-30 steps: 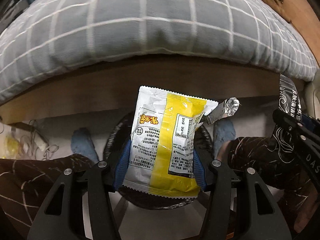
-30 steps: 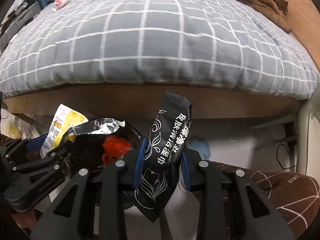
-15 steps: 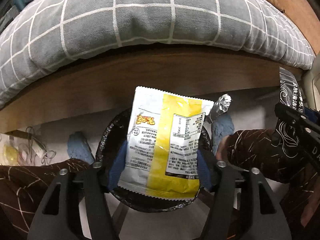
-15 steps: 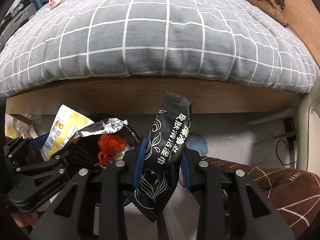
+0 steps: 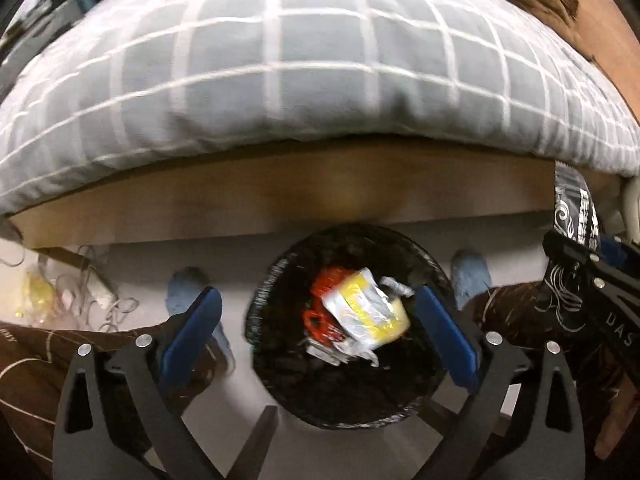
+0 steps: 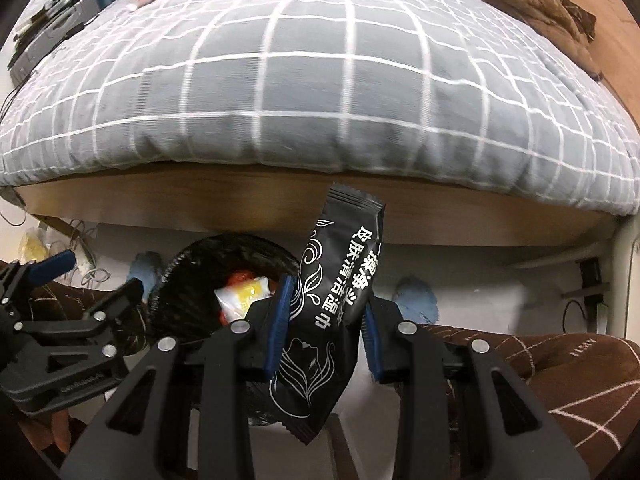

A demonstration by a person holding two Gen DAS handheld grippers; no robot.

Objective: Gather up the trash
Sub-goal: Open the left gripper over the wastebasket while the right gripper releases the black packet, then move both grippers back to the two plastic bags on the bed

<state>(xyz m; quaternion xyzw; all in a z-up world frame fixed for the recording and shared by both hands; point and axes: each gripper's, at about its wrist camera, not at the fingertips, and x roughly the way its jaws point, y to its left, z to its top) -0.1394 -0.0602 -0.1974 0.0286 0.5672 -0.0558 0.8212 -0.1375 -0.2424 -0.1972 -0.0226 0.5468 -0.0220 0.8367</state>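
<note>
A round trash bin lined with a black bag (image 5: 264, 312) stands on the floor by the bed. The yellow and white snack packet (image 5: 366, 312) lies inside it on red trash (image 5: 326, 280). My left gripper (image 5: 316, 328) is open and empty above the bin. My right gripper (image 6: 324, 316) is shut on a black wet-wipe packet (image 6: 336, 292) and holds it upright to the right of the bin (image 6: 176, 280). The black packet also shows at the right edge of the left wrist view (image 5: 576, 216).
A bed with a grey checked quilt (image 6: 320, 80) and a wooden side board (image 6: 440, 216) is close behind the bin. My knees in brown trousers (image 6: 560, 360) flank it. Cables and a yellow bag (image 5: 40, 292) lie on the floor at left. Tissue and clothes lie on the bed.
My left gripper opened and the yellow snack packet dropped into the bin. My right gripper kept its hold on the black packet and barely moved.
</note>
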